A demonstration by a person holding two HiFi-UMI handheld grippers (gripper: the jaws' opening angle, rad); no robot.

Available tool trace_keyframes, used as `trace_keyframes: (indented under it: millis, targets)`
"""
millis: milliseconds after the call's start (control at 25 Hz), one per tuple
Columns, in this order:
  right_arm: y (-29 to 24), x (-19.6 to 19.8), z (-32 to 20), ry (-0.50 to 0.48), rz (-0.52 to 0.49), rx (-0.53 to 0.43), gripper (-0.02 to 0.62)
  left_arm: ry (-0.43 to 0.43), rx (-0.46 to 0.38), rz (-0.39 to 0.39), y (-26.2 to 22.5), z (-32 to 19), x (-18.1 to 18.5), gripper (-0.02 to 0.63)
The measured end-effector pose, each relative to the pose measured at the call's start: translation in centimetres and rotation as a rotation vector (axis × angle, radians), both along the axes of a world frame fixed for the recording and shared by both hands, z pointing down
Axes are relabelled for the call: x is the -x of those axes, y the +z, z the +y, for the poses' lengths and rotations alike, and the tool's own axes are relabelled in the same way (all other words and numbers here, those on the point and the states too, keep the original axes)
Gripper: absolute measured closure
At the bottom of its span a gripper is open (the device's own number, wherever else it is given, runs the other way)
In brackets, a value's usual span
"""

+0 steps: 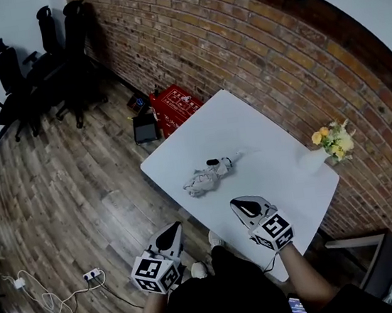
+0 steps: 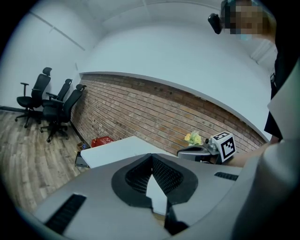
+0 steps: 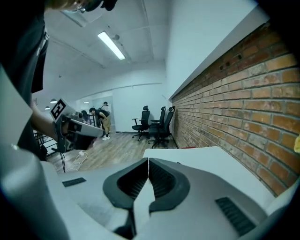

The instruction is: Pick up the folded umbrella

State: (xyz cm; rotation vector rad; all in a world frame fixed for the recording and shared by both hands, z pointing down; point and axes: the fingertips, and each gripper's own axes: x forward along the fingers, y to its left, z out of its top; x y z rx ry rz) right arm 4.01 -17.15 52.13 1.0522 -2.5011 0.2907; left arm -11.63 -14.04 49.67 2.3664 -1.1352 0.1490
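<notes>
Black office chairs (image 1: 34,66) stand on the wood floor (image 1: 78,182) well off the far left corner of the white table (image 1: 248,120), and a red box (image 1: 175,105) sits on the floor just beyond that corner. Off the table's near left edge, over the floor rather than the top, hangs the left gripper (image 1: 174,229); its own view shows the jaws closed tip to tip with nothing between them. The folded umbrella (image 1: 204,178) lies loose on the table, towards its left side and about midway along it, touched by neither gripper: a crumpled light-grey bundle with a dark handle end. Its long axis runs slantwise, from the end by the table's left edge to the handle end nearer the table's middle. Over the table's near edge is the right gripper (image 1: 241,205), jaws likewise pressed together and empty, pointing up the table. From it the umbrella lies ahead and a little to the left, so the right gripper looks the nearer of the two and the likelier to make the pick; I judge its jaws must first open, then close across the bundle's narrow width rather than along its length. At the table's right edge, by the brick wall (image 1: 253,44), a pale vase of yellow flowers (image 1: 334,141) stands well apart from the umbrella.
</notes>
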Motion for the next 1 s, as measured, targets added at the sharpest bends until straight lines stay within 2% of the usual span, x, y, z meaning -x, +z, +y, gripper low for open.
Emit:
trace_keyframes:
  millis: [240, 560, 1000]
  targets:
    - [2.8, -0.4, -5.2, -0.104, 0.111, -0.002, 0.572, 0.003, 0.005, -0.017, 0.4, -2.8, -1.7, 0.592]
    - [7.6, -0.4, -9.2, -0.258, 0.306, -0.009, 0.571, 0.019, 0.015, -0.032, 2.1, -5.9, -4.1, 0.592]
    - [10.7, 0.0, -12.4, -0.428, 0.459, -0.037, 0.568, -0.016, 0.037, -0.043, 4.5, -9.0, -5.0, 0.592]
